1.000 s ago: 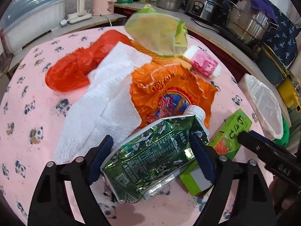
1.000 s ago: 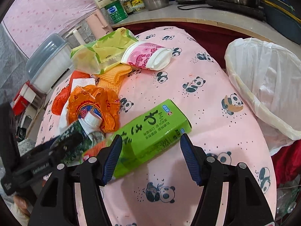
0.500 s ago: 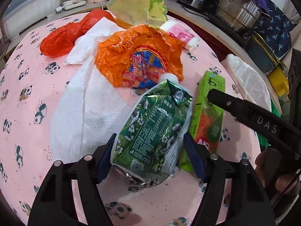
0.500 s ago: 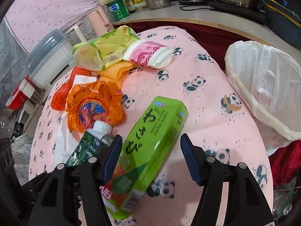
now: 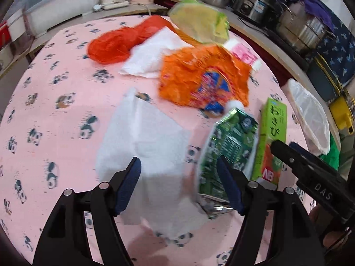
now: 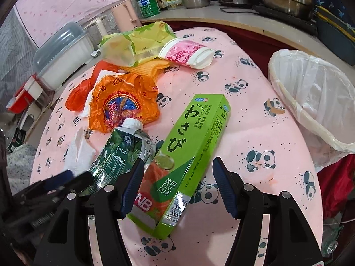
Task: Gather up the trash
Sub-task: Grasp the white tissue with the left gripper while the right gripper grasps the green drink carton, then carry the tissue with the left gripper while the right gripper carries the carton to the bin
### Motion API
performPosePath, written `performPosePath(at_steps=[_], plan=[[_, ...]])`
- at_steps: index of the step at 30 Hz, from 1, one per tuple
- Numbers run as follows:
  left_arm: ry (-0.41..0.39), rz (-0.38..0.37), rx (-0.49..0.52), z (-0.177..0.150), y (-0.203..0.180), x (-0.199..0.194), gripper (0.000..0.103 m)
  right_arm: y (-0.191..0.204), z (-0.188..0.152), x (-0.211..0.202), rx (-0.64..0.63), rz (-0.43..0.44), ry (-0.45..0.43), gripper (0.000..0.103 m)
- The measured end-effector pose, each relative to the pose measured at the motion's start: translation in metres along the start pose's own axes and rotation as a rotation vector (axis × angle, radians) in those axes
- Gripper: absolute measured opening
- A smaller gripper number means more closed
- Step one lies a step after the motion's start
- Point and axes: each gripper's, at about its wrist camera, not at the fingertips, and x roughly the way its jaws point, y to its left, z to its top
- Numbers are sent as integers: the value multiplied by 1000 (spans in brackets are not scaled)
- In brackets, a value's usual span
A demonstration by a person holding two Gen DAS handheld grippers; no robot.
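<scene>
A crushed dark green carton (image 5: 230,137) with a white cap lies on the pink panda tablecloth (image 5: 66,115), against the outer side of my left gripper's right finger. My left gripper (image 5: 177,161) is opening, and only a white paper towel (image 5: 144,137) lies between its jaws. A light green wasabi box (image 6: 190,146) lies lengthwise between the fingers of my right gripper (image 6: 177,161). That gripper is open: the left pad is at the box's edge and a gap shows on the right. The carton (image 6: 119,153) lies just left of the box.
A bin lined with a white bag (image 6: 310,93) stands off the table's right edge. At the back lie an orange wrapper (image 6: 122,102), a red bag (image 5: 111,46), a yellow-green bag (image 6: 133,46) and a pink cup (image 6: 188,53). Pots (image 5: 304,28) line the counter behind.
The green carton was between my left jaws and now lies beside the right finger; the left gripper shifted left over the paper towel. The wasabi box turned from crosswise to lengthwise between my right fingers.
</scene>
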Motion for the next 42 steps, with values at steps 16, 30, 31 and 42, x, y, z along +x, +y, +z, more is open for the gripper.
performPosePath(at_steps=[16, 30, 31, 42], plan=[[15, 60, -75, 15, 40, 16, 74, 44, 12, -2, -123, 54, -43, 62], [36, -7, -33, 24, 27, 26, 12, 48, 31, 50, -100, 152, 52, 61], [36, -9, -33, 25, 26, 26, 11, 50, 30, 51, -105, 153, 53, 61], [25, -2, -27, 27, 19, 23, 8, 41, 29, 43, -77, 207, 56, 35]])
